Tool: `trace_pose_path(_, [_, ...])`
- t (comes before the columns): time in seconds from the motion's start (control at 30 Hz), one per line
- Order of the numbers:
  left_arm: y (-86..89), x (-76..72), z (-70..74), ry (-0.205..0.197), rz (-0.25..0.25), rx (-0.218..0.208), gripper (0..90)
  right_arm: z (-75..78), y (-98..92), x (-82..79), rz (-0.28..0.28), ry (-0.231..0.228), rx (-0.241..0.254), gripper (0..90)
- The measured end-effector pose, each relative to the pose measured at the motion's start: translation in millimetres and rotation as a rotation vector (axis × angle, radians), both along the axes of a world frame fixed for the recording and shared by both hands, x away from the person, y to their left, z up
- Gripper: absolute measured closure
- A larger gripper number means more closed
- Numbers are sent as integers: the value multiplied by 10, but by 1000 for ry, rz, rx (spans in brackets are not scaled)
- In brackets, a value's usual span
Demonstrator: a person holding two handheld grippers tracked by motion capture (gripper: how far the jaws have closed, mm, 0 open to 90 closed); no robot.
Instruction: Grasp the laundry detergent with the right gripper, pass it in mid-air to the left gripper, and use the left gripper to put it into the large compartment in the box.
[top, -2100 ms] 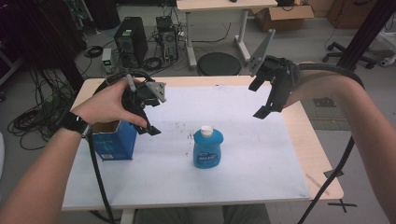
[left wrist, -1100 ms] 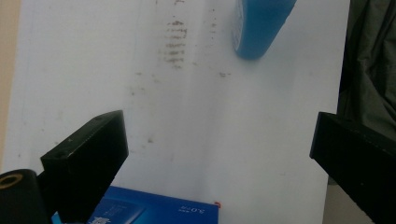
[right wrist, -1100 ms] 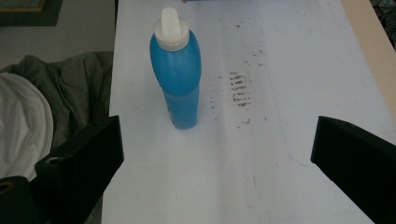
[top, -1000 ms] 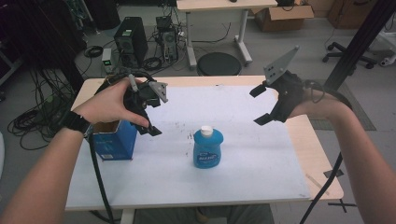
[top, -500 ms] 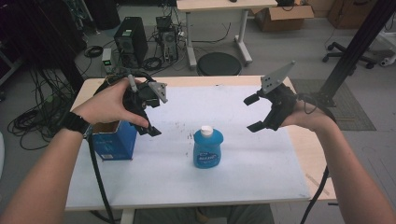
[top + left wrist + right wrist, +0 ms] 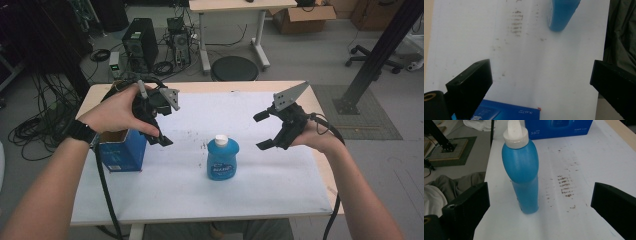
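Note:
A blue bottle (image 6: pixel 222 160) with a white cap stands upright near the middle of the white tabletop (image 6: pixel 280 175). It also appears as the blue bottle (image 6: pixel 522 173) in the right gripper view and the bottle (image 6: pixel 561 13) in the left gripper view. An open blue box (image 6: pixel 120 150) sits at the table's left, its edge (image 6: pixel 506 112) low in the left gripper view. My left gripper (image 6: pixel 162 127) hovers open just right of the box. To the bottle's right, my right gripper (image 6: pixel 262 131) is open and faces the bottle, apart from it.
Dark smudges (image 6: pixel 564 187) mark the tabletop beside the bottle. Beyond the table stand a computer tower (image 6: pixel 140 47), tangled cables (image 6: pixel 40 125), a round stool (image 6: pixel 234 68) and another desk (image 6: pixel 230 7). A black post (image 6: pixel 380 55) rises at the right.
My right gripper has come down and leftward toward the bottle, turning to face it. The left gripper, box and bottle have stayed put.

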State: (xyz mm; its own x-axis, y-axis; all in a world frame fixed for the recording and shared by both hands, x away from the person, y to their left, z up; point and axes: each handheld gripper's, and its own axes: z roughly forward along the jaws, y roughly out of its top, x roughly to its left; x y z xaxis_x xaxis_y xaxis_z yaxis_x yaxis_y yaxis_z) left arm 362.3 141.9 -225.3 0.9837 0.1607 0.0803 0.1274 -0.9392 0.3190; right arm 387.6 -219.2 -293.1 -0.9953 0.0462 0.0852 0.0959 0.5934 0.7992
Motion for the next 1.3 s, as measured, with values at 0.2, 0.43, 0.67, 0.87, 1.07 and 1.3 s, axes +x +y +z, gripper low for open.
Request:
trace_pose_path(0.2, [2,-2,-2,2,-2,2,48,-157,78,-20,2,7,22,18])
trace_pose_path(0.43, [9,-1,0,3,-3,0,48,-351,177,-49,5,20,55,18])
trace_pose_path(0.67, [7,1,-3,2,-1,0,48,-481,247,-61,10,39,68,18])
trace_pose_path(0.87, [1,-4,-5,5,-4,4,49,-580,327,-66,13,52,77,15])
trace_pose_path(1.07, [0,-8,-5,5,-7,3,49,-666,412,-76,24,67,83,16])
trace_pose_path(1.3, [-3,-7,-6,5,-9,4,49,-780,525,-83,39,76,96,22])
